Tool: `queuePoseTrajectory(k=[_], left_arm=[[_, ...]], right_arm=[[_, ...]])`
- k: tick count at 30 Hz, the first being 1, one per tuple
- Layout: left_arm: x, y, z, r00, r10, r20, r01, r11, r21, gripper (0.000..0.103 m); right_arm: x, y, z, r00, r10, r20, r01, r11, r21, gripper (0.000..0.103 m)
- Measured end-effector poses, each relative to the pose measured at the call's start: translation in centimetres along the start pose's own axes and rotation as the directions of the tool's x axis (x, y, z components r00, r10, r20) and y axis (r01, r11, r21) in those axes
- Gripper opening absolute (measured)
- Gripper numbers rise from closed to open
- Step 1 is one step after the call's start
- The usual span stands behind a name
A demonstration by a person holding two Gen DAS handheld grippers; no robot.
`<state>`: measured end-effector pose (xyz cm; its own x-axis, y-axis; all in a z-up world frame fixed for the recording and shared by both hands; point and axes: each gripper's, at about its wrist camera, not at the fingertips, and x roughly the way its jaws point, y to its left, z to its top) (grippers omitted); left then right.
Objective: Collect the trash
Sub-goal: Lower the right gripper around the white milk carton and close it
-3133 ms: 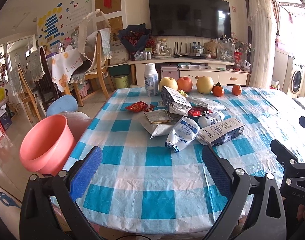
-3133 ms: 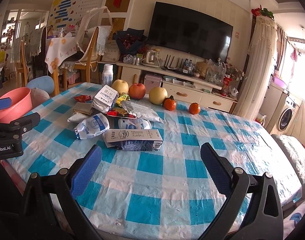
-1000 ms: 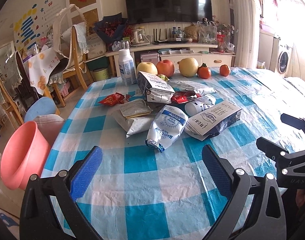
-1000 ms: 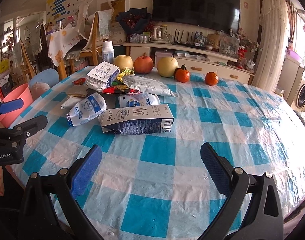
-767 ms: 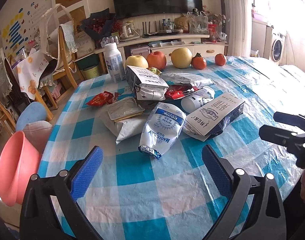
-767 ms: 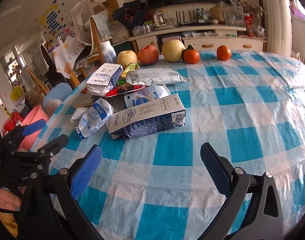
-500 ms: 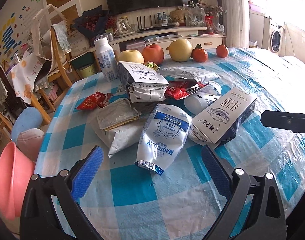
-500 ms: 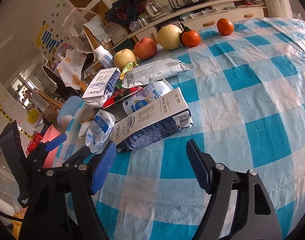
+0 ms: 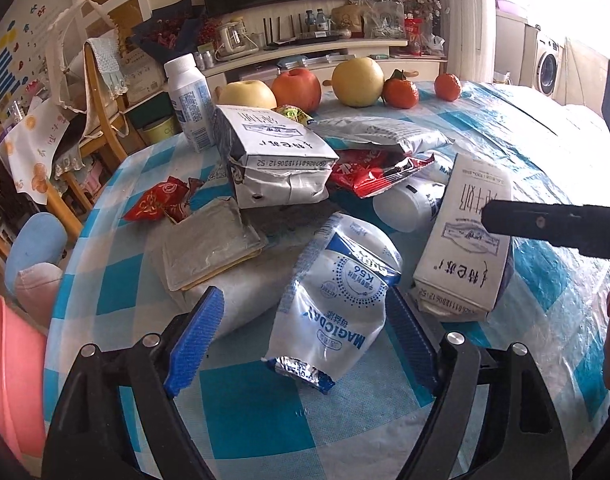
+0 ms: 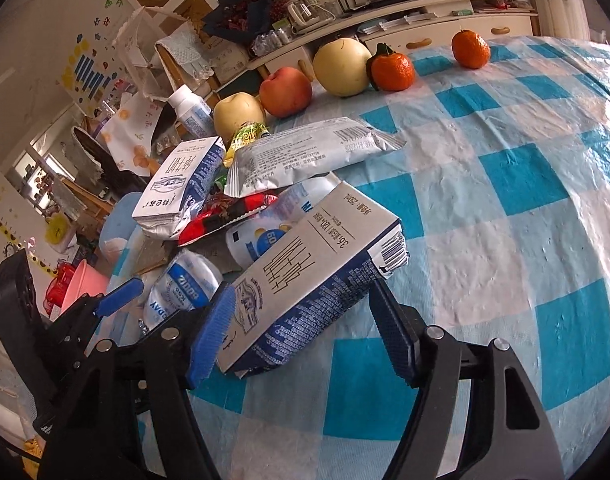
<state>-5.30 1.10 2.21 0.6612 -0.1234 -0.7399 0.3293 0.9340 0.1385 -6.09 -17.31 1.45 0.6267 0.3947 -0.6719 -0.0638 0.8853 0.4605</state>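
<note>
1. Milk pouch (image 9: 337, 292): soft foil, looks empty and light, slippery; best pinched across its flat middle
2. Milk carton (image 10: 309, 280): stiff cardboard, light, dented; take it across the short sides
3. Left tongs (image 9: 303, 334) wide, just been closing, pouch's lower end between the pads, not pressed
4. Right tongs (image 10: 301, 332) half closed, just been closing, straddling the carton's near end; contact unclear
5. Both lie in the trash pile toward the tabletop (image 10: 505, 220) left edge
</note>
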Motion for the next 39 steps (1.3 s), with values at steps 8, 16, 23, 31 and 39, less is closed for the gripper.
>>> queuePoseTrajectory(k=[8, 16, 23, 31, 39], left_arm=[[0.7, -1.6, -0.3, 0.998, -0.038, -0.042, 0.039, 0.999, 0.032, 0.083], [1.4, -0.7, 0.1, 0.994, -0.087, -0.059, 0.084, 0.995, -0.049, 0.079], [1.4, -0.4, 0.0, 0.977, -0.199, -0.082, 0.187, 0.973, -0.135, 0.066], [1.2, -0.3, 0.2, 0.985, -0.158, -0.068, 0.149, 0.98, -0.13, 0.066], [1.9, -1.7, 1.1, 0.993, -0.095, -0.07, 0.095, 0.995, -0.004, 0.086]], right_arm=[[2.9, 1.8, 1.9, 0.999, -0.041, -0.001, 0.04, 0.992, -0.116, 0.09], [5.0, 2.9, 2.9, 0.992, -0.122, -0.03, 0.113, 0.971, -0.211, 0.096], [4.1, 1.5, 3.3, 0.956, -0.293, -0.032, 0.272, 0.918, -0.288, 0.096], [2.8, 0.2, 3.5, 0.948, -0.319, -0.005, 0.309, 0.919, -0.246, 0.096], [3.7, 1.3, 3.0, 0.94, -0.342, -0.006, 0.324, 0.894, -0.309, 0.095]])
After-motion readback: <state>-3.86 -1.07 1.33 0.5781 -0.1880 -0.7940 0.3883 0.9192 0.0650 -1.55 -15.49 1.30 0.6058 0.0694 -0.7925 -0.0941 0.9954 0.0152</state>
